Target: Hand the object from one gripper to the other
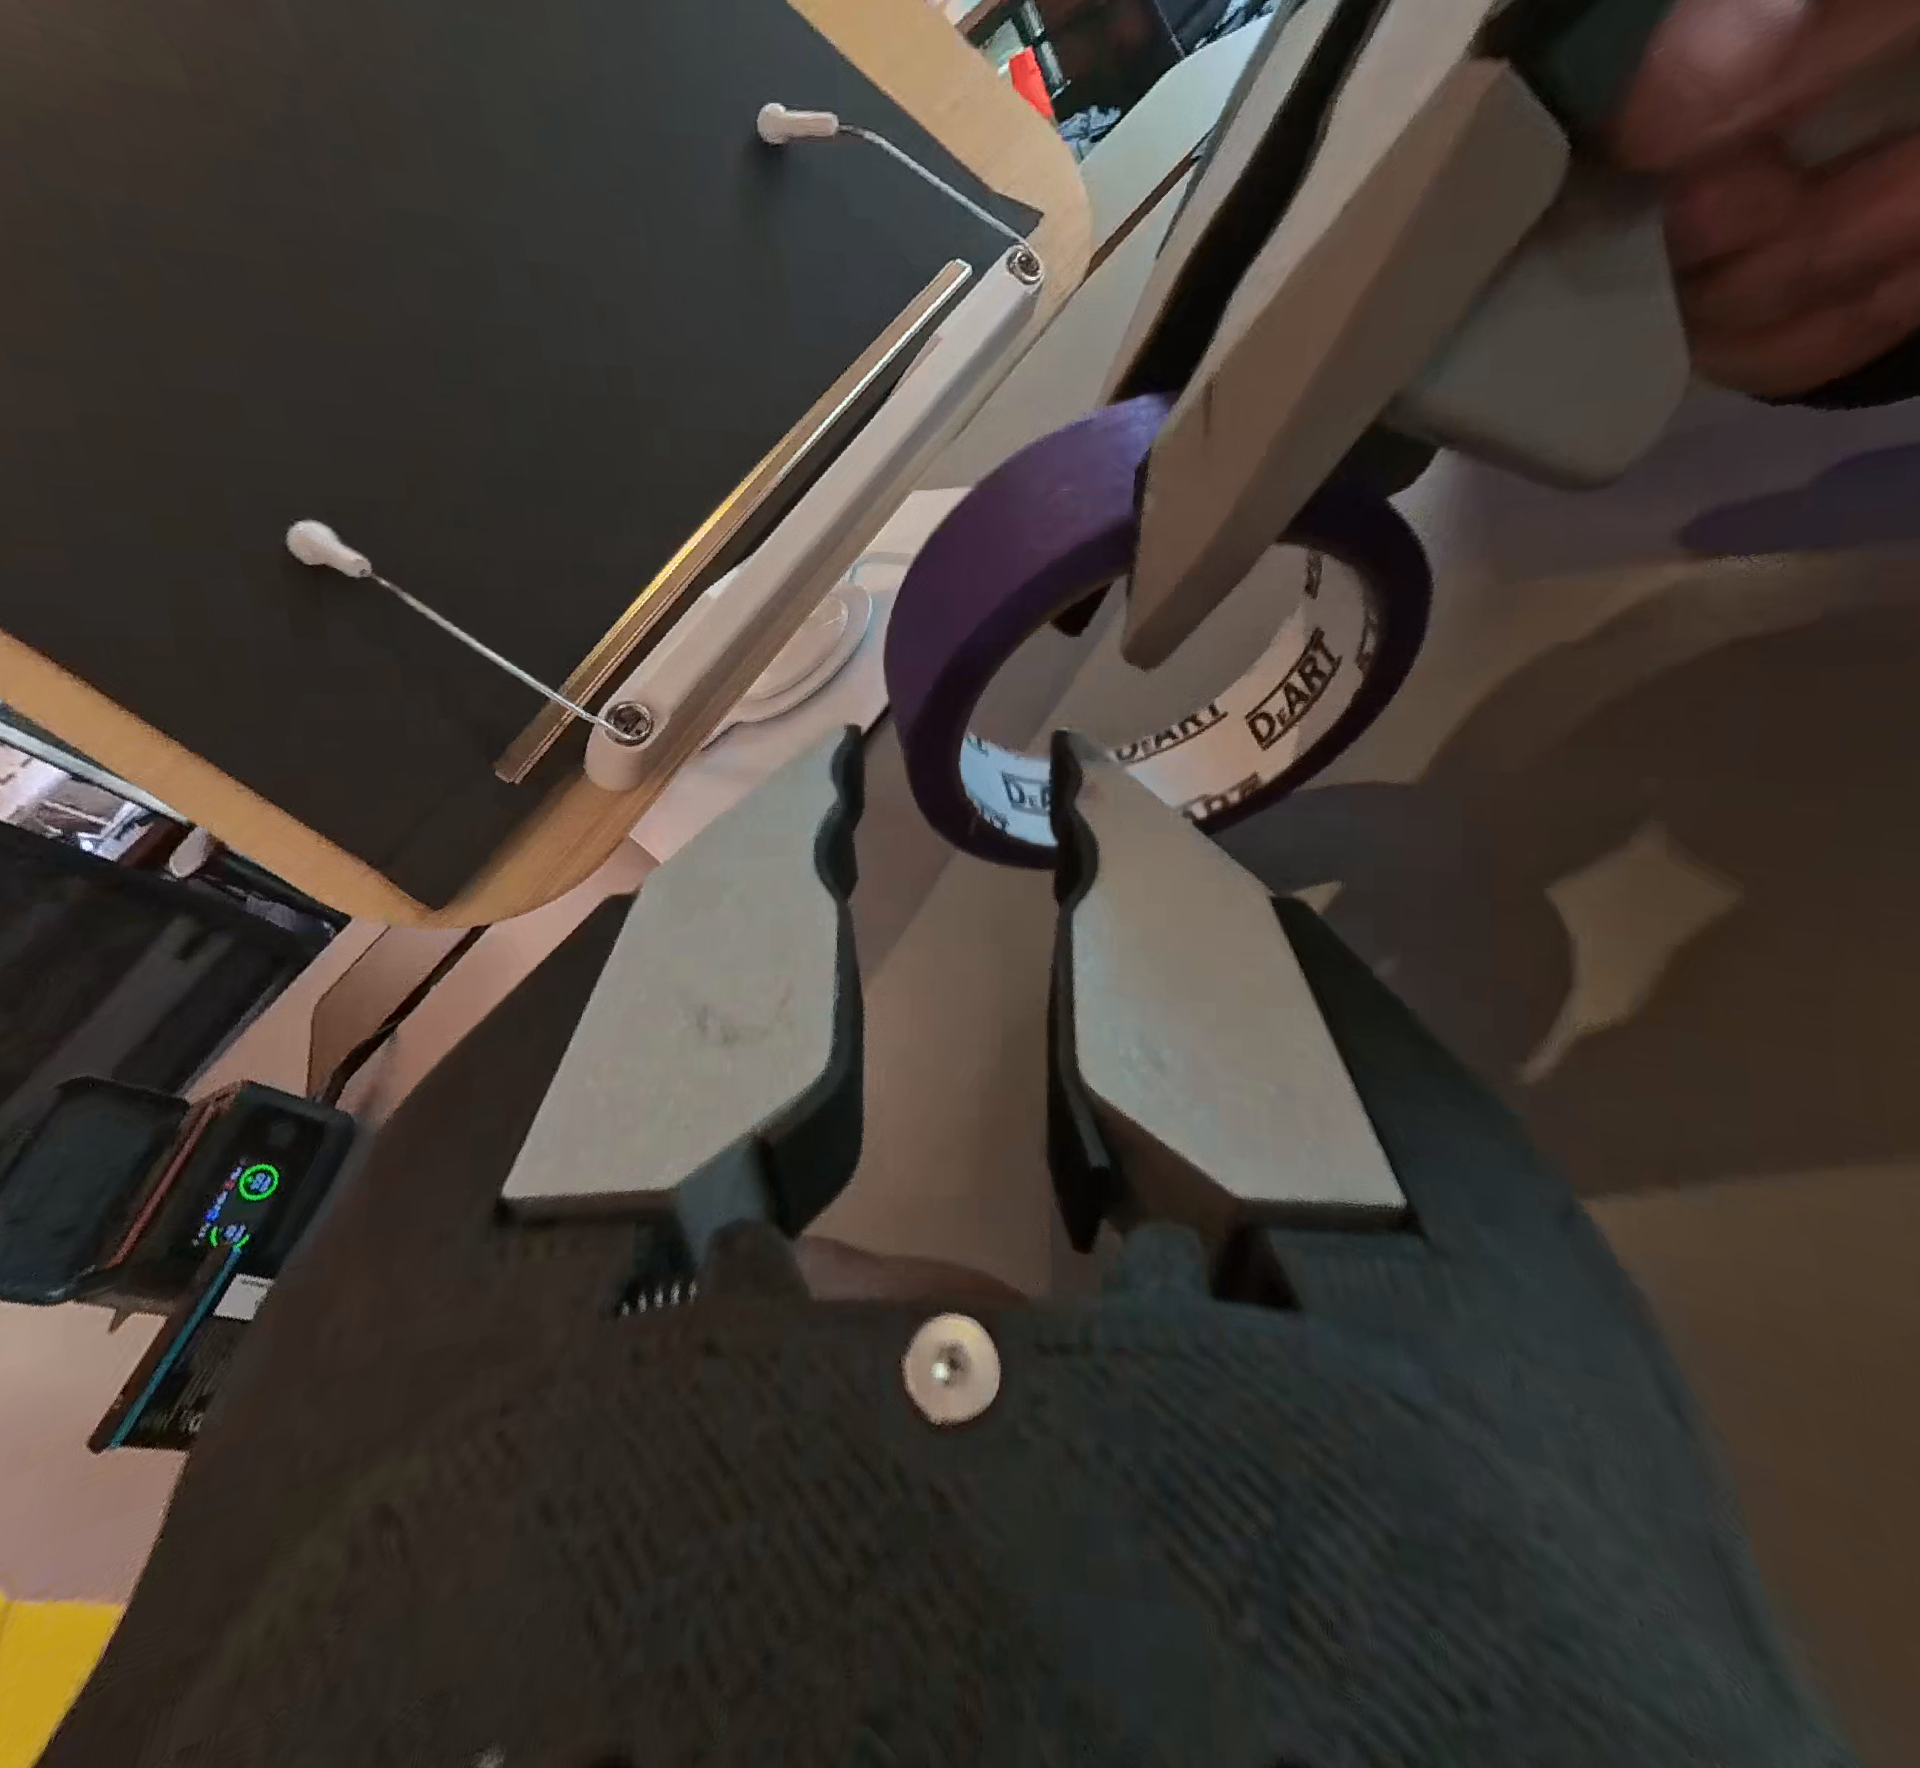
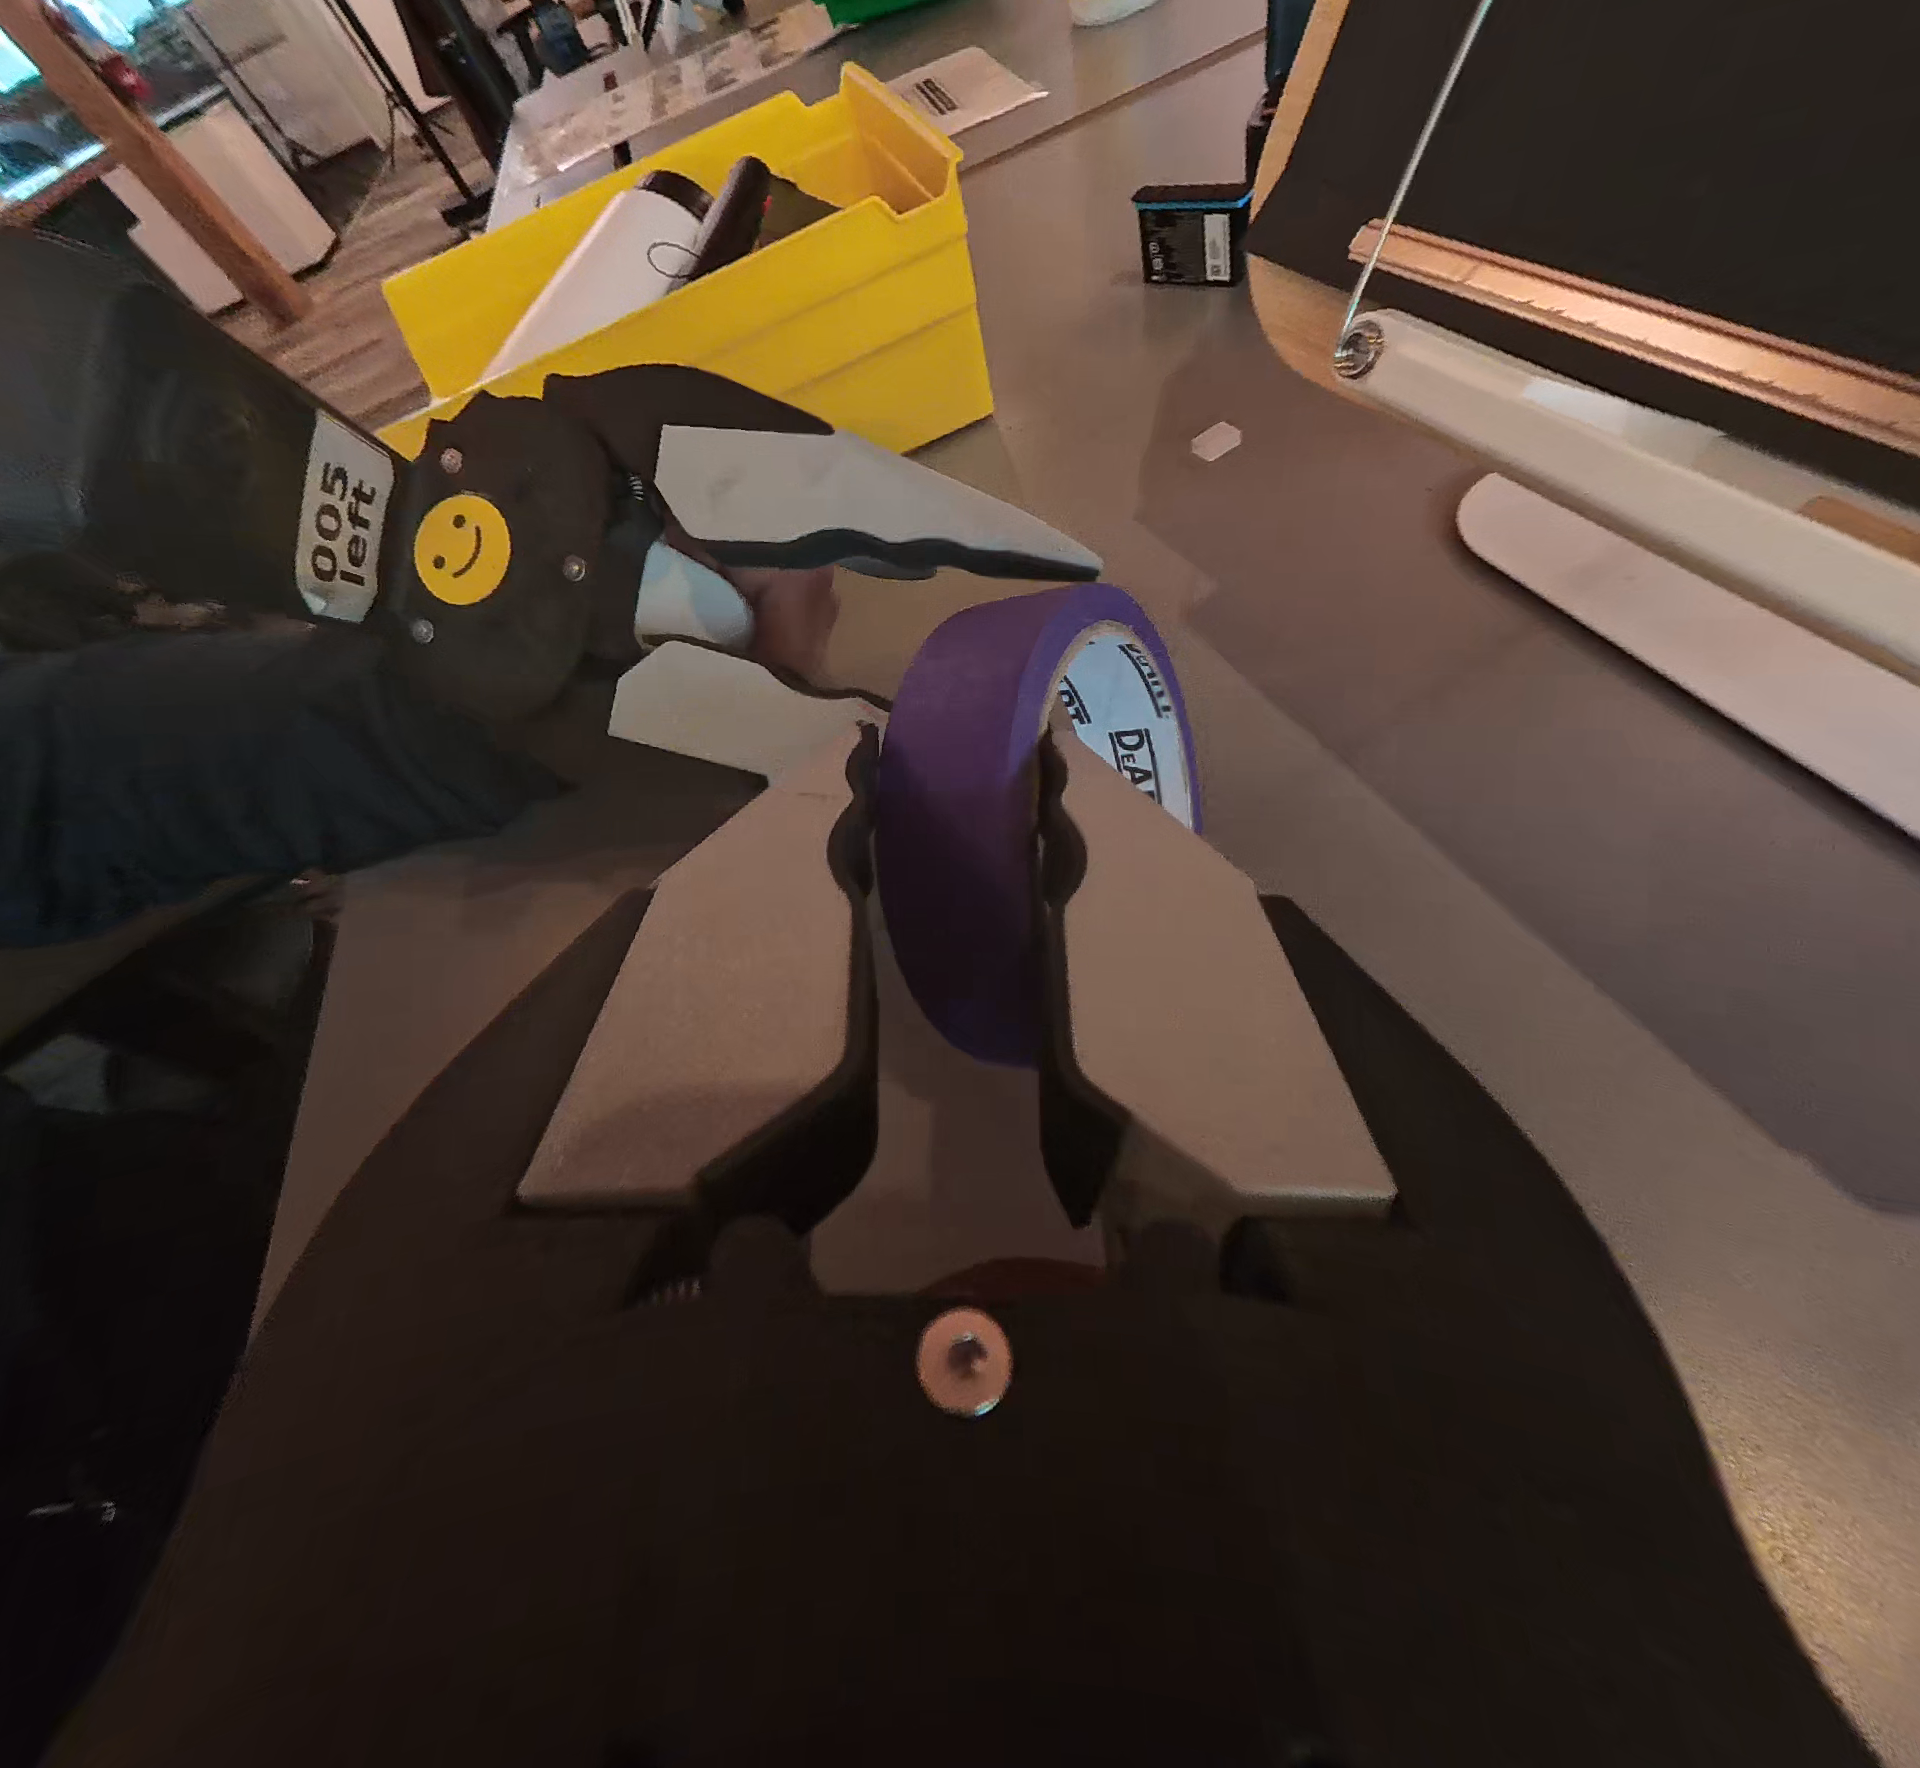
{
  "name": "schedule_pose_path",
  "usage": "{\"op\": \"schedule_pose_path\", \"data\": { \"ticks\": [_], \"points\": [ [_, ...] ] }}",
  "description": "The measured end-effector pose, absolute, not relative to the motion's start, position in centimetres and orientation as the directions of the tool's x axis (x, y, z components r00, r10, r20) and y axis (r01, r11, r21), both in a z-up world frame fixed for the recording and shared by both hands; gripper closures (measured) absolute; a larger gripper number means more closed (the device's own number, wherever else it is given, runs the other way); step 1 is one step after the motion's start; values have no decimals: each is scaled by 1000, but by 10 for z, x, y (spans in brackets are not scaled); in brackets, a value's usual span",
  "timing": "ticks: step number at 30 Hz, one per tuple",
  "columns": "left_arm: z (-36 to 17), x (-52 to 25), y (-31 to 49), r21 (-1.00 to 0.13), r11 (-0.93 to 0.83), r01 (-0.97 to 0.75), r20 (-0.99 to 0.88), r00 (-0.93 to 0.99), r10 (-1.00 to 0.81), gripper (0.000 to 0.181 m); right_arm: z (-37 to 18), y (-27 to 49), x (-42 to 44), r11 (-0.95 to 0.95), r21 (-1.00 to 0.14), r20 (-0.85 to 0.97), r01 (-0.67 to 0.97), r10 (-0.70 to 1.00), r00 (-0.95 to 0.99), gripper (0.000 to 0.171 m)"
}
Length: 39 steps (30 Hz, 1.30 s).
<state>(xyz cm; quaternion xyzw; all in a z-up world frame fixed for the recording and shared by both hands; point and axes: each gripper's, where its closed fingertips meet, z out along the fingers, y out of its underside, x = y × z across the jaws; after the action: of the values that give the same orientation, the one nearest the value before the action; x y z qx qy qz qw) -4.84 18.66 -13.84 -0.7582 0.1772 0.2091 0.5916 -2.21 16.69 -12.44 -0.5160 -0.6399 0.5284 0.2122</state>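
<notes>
A roll of purple tape [image 2: 956, 887] with a white printed core stands on edge between the fingers of my right gripper [image 2: 951, 762], which is shut on its band above the grey table [image 2: 1455, 939]. In the left wrist view the tape [image 1: 997, 575] hangs from the right gripper's grey fingers [image 1: 1247, 430], which come in from the upper right. My left gripper [image 1: 956, 773] is open, and the tape's lower rim lies in the gap between its fingertips. Whether they touch it I cannot tell. In the right wrist view the left gripper's upper finger [image 2: 883, 513] reaches just over the top of the roll.
A yellow bin [image 2: 831, 336] with a white bottle stands behind the left gripper. A black board with a wooden edge on a white stand [image 2: 1662, 108] is close on the right, and it also shows in the left wrist view [image 1: 416, 264]. A small black box [image 2: 1190, 232] sits beyond. Only a small space, under 4 cm, lies between the two pairs of fingers.
</notes>
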Motion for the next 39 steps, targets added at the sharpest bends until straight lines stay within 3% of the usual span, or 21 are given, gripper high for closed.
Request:
{"op": "schedule_pose_path", "data": {
  "ticks": [3, 9, 14, 21, 25, 26, 27, 39],
  "points": [
    [-131, -48, 185, -810, -208, -548, -560, 828, -3, 167, -129, 163, -23, -62, -892, -253, 447, 889, -382, 145],
    [-131, -56, 183, -839, -240, -489, -505, 863, 8, 173, -129, 163, -25, -48, -905, -230, 423, 892, -390, 137],
    [-134, -85, 181, -955, -259, -145, -174, 980, 94, 173, -115, 168, -26, -48, -937, -186, 345, 907, -379, 127],
    [-134, -112, 177, -965, -171, 200, 168, 969, 183, 173, -129, 164, -35, -33, -931, -163, 364, 929, -333, 111],
    [-131, -92, 181, -946, -155, 284, 269, 957, 109, 173, -133, 165, -41, -11, -944, -110, 331, 953, -283, 123],
    [-131, -87, 182, -942, -157, 297, 285, 954, 93, 174, -131, 162, -40, 10, -948, -89, 317, 950, -298, 143],
    [-131, -85, 183, -945, -152, 290, 278, 956, 94, 173, -128, 162, -39, 31, -953, -65, 303, 951, -302, 146],
    [-129, -78, 186, -982, -183, 43, 34, 998, 54, 159, -80, 201, -15, 194, -956, 176, 220, 979, -100, 148]
  ]
}}
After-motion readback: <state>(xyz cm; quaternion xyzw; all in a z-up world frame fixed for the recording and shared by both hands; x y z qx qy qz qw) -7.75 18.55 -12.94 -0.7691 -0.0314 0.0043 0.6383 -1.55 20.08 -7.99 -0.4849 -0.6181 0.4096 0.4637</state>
